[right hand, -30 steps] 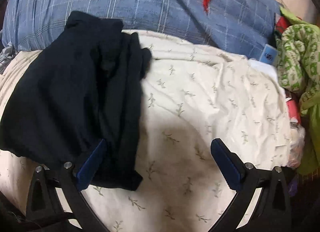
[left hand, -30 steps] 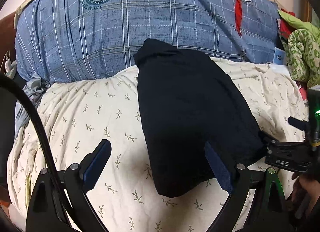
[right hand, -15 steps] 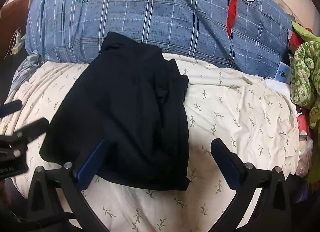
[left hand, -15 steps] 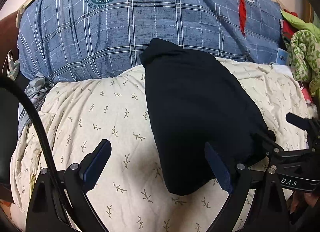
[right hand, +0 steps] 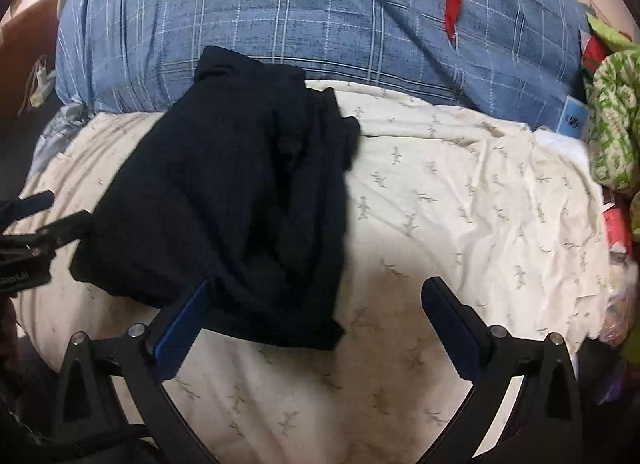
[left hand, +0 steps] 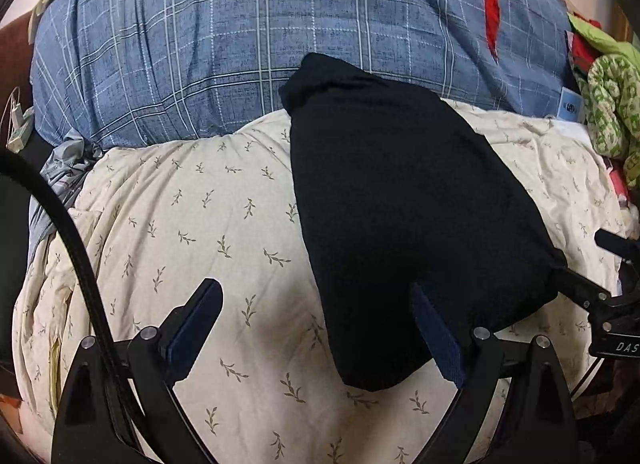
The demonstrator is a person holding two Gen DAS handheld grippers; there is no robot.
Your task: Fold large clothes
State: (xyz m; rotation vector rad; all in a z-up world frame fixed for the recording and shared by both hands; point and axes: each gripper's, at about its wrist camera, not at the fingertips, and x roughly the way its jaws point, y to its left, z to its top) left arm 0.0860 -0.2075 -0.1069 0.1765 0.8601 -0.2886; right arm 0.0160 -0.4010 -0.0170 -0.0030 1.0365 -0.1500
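A folded black garment (left hand: 404, 215) lies on the cream leaf-print bedding (left hand: 192, 223), its far end against a blue plaid quilt. In the right wrist view the garment (right hand: 240, 199) shows stacked layers and a rumpled right edge. My left gripper (left hand: 320, 328) is open and empty, just short of the garment's near end, its right finger over the garment's corner. My right gripper (right hand: 316, 324) is open and empty, its left finger over the garment's near edge. Each gripper shows at the side of the other's view.
A large blue plaid quilt (left hand: 280, 43) with a round emblem and a red strip is piled behind. Green patterned cloth (left hand: 612, 111) and red items crowd the right edge. A grey cloth (left hand: 64, 171) and a charger lie far left.
Both grippers have pulled back from the garment, so more of the bed shows. The right gripper also swung left, bringing the whole garment into view. Both stayed open.
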